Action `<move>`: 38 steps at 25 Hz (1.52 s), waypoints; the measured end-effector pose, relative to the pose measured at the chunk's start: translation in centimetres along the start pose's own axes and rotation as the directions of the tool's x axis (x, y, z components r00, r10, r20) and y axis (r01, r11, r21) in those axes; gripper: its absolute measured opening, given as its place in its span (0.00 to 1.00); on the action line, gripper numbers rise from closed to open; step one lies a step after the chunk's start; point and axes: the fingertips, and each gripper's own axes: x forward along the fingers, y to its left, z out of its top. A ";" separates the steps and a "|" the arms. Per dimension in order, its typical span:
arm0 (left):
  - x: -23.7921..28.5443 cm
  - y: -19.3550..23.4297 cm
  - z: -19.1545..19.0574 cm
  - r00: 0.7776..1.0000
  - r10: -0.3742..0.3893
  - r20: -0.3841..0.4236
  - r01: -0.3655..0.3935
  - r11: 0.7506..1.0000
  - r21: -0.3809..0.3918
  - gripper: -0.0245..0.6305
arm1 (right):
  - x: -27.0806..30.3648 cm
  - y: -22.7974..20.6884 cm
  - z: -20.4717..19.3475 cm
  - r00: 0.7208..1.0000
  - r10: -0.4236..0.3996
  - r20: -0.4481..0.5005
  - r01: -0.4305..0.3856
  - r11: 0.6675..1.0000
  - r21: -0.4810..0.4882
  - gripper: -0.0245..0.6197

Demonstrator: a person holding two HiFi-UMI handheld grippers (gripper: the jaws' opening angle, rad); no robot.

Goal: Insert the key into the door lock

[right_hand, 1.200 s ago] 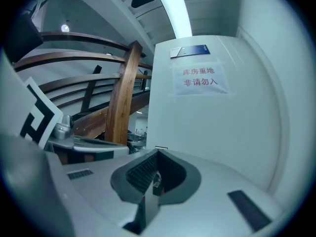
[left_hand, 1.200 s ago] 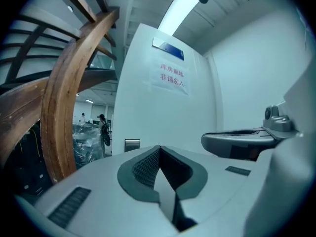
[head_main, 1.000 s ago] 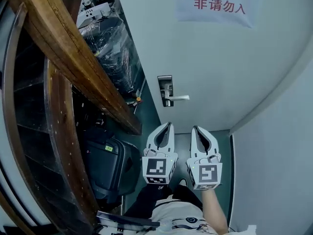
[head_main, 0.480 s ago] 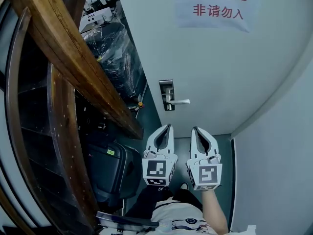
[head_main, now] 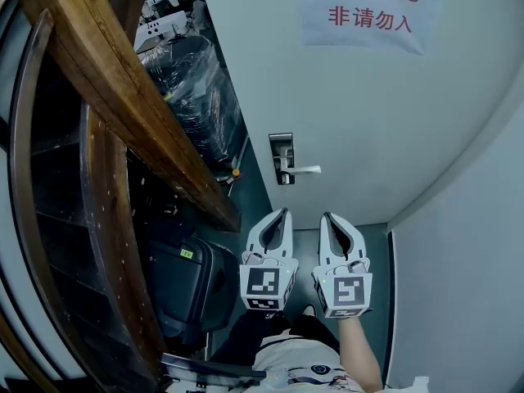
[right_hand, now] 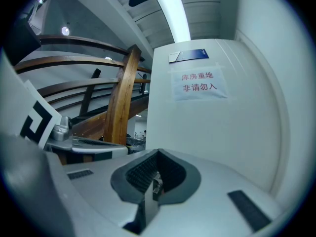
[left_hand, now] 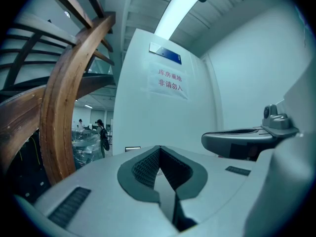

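The door lock (head_main: 282,157) is a dark metal plate with a silver lever handle (head_main: 303,169) on the white door (head_main: 368,113). It lies ahead of both grippers, apart from them. My left gripper (head_main: 280,217) and right gripper (head_main: 330,218) are held side by side, pointing at the door. In the left gripper view the left gripper (left_hand: 159,150) is shut with nothing between its pads, and the lock plate (left_hand: 132,148) peeks over its jaw. In the right gripper view the right gripper (right_hand: 157,156) is shut on a small metal piece, the key (right_hand: 156,182).
A curved wooden stair rail (head_main: 123,97) runs along the left. Below it stand a black suitcase (head_main: 184,281) and plastic-wrapped goods (head_main: 192,80). A paper sign (head_main: 368,6) hangs on the door. A pale wall (head_main: 458,285) closes the right side. People (left_hand: 102,135) stand far off.
Both grippers keep their place and stay shut. Only the head view shifts slightly, so the lock sits a little lower and further right in the picture.
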 end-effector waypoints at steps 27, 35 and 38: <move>-0.8 -0.5 -0.4 1.000 -0.002 -0.009 0.002 1.000 0.008 0.04 | -0.5 0.8 -0.6 1.000 0.025 -0.018 -0.025 1.000 -0.002 0.05; -0.7 -0.3 -0.4 1.000 0.002 -0.013 -0.002 1.000 0.001 0.04 | -0.2 0.6 -0.7 0.999 0.027 -0.018 -0.027 1.000 0.012 0.05; -0.8 -0.1 -0.5 1.000 0.005 -0.010 -0.005 1.000 0.000 0.04 | -0.1 0.6 -1.1 0.999 0.026 -0.027 -0.025 0.999 0.032 0.05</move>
